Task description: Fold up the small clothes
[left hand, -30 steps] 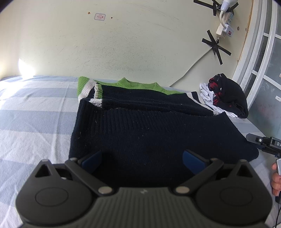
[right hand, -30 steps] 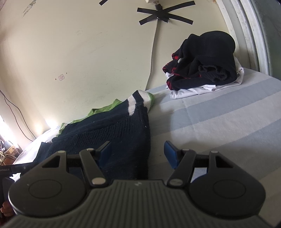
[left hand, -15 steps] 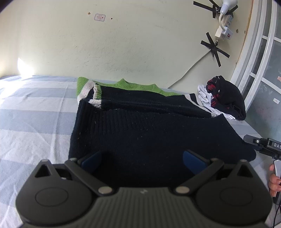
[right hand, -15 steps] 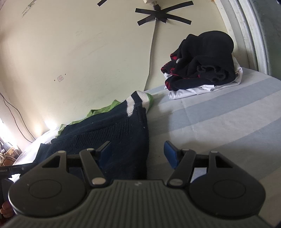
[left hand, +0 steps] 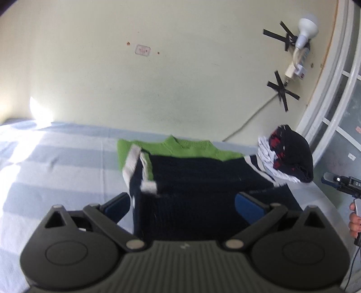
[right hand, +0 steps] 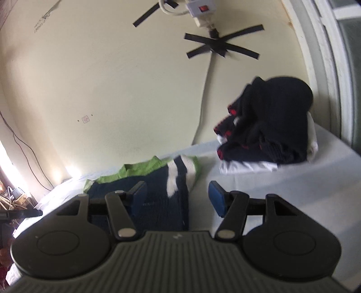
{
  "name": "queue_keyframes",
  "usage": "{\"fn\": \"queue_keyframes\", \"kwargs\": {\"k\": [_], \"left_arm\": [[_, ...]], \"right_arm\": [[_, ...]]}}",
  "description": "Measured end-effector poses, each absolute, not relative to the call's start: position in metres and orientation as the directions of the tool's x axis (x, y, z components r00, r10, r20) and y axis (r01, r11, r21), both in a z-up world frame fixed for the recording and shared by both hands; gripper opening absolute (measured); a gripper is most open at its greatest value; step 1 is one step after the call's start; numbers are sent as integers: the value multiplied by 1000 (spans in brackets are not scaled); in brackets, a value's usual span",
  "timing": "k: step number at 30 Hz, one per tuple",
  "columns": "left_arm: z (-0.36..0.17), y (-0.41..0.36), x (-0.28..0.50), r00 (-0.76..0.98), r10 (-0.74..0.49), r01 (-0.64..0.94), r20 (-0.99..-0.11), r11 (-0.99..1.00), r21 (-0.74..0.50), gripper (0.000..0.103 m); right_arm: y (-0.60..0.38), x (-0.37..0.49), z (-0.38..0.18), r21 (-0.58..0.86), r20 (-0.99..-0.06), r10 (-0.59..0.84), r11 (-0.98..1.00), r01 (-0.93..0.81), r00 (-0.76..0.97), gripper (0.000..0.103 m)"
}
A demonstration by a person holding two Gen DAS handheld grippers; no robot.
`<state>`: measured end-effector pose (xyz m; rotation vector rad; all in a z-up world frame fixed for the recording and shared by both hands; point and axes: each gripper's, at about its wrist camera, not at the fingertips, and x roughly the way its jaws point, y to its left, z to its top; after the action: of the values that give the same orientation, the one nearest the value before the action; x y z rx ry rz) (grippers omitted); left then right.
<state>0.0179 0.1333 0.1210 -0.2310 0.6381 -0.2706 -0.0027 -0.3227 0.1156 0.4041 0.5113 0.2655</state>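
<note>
A navy knit sweater (left hand: 203, 193) with a green collar and white-striped cuffs lies on the striped bed sheet (left hand: 56, 171), sleeves folded in over the body. My left gripper (left hand: 182, 204) is open above its near left part. The sweater also shows in the right wrist view (right hand: 162, 193). My right gripper (right hand: 177, 198) is open over the sweater's right edge, its left finger (right hand: 137, 196) above the knit and its right finger (right hand: 216, 199) over bare sheet. Neither gripper holds cloth.
A pile of folded clothes, dark on white (right hand: 268, 133), sits at the bed's far right by the window frame (left hand: 327, 94). It also shows in the left wrist view (left hand: 288, 155). The wall (left hand: 158, 78) runs behind the bed, with a taped cable and plug (right hand: 209, 20).
Both grippers have risen and moved forward over the sweater. It now looks smaller and lower in both views. Both stayed open.
</note>
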Motion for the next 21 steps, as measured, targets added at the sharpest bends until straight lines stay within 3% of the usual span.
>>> {"fn": "queue_keyframes", "kwargs": {"k": [6,11,15,18,19,20,21], "left_arm": [[134,114,145,731,-230,102,-642,968,-231,99],[99,84,237,679,-193,66,-708,977,-203,98],[62,63,280,631,-141,67,-763,990,-127,97],[38,58,295,589,-134,71,-797,991,-115,75],[37,55,292,610,-118,75,-784,993,-91,55],[36,51,288,621,-110,91,-776,994,-67,45],[37,48,285,625,-112,101,-772,993,-62,30]], "right_arm": [[-290,120,135,477,-490,475,848,-231,731,64],[-241,228,89,516,-596,506,836,-185,623,64],[-207,287,55,492,-657,507,849,-191,559,72],[-189,312,32,484,-688,525,846,-222,500,72],[-184,315,27,478,-696,532,845,-242,483,71],[-178,316,23,465,-703,536,843,-269,468,69],[-173,313,24,428,-701,526,850,-306,481,43]]}}
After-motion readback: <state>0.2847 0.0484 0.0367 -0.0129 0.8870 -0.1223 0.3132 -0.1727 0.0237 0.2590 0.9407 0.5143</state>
